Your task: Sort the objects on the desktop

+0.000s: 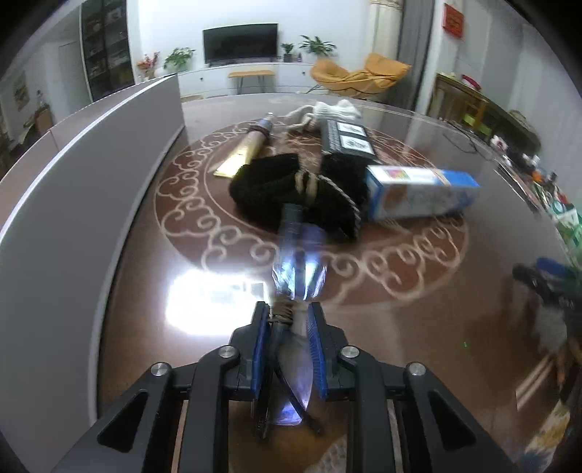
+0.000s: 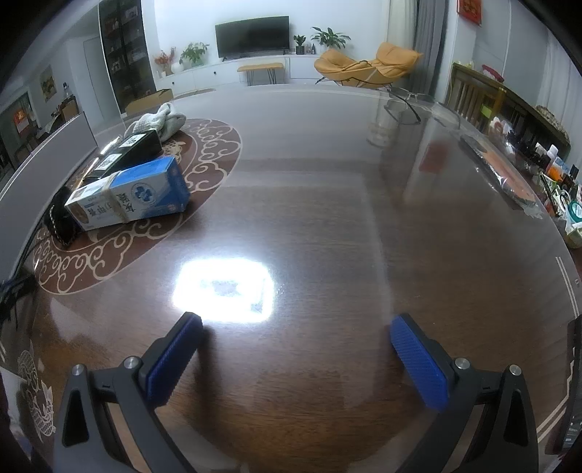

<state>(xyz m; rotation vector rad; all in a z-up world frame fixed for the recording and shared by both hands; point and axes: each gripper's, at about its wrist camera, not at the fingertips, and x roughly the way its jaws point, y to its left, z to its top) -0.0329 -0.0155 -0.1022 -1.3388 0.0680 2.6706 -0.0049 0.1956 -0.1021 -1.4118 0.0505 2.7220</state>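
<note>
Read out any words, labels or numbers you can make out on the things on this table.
Blue and white cardboard box: printed characters and a round logo on its side, too blurred to read.
Black rectangular case: two white labels, too small to read.
Red wall sign: unreadable.
Nothing else carries readable text.

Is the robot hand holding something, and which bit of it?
Yes. The left gripper pinches the clear blue plastic handle of a black bristly brush between its fingers. The right gripper holds nothing.
</note>
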